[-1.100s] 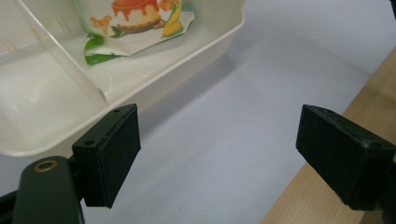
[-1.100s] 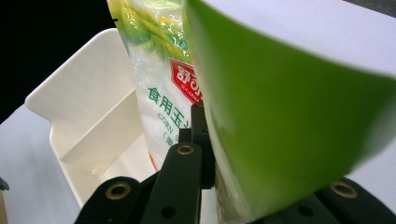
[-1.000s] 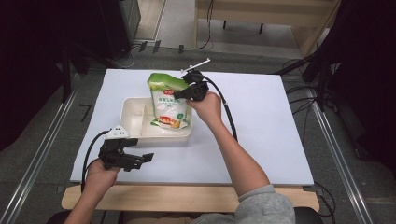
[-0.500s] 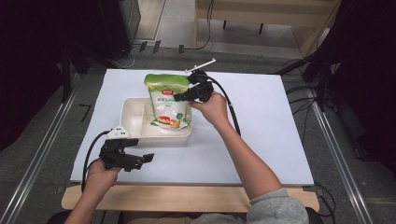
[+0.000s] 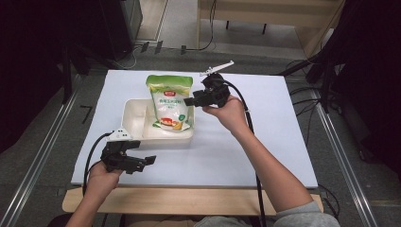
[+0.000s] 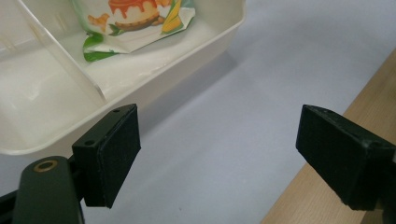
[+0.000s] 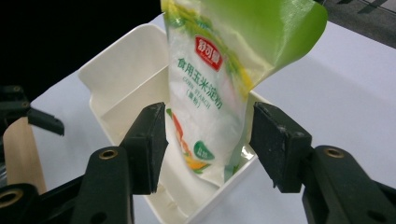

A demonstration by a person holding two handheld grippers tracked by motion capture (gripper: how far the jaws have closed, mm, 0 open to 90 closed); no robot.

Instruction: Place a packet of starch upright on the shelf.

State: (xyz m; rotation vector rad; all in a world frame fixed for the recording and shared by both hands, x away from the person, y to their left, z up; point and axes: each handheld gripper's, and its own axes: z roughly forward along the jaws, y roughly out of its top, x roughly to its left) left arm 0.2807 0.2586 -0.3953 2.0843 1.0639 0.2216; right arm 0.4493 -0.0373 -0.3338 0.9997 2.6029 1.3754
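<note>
Our right gripper [image 5: 193,101] fingers just opening, clear of pouch [image 5: 169,101] standing in tray [image 5: 132,109]; we withdraw straight, avoid tipping; left gripper [image 5: 144,162] wide open, empty.

Green-and-white starch pouch [image 5: 170,101] with red logo in a cream tray [image 5: 135,124] on a pale-lavender table sheet [image 5: 265,137].

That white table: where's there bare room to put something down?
The table is bare right of the right gripper and along the far edge behind the pouch. The tray's left compartment is empty. It is crowded where the pouch stands in the tray.
</note>
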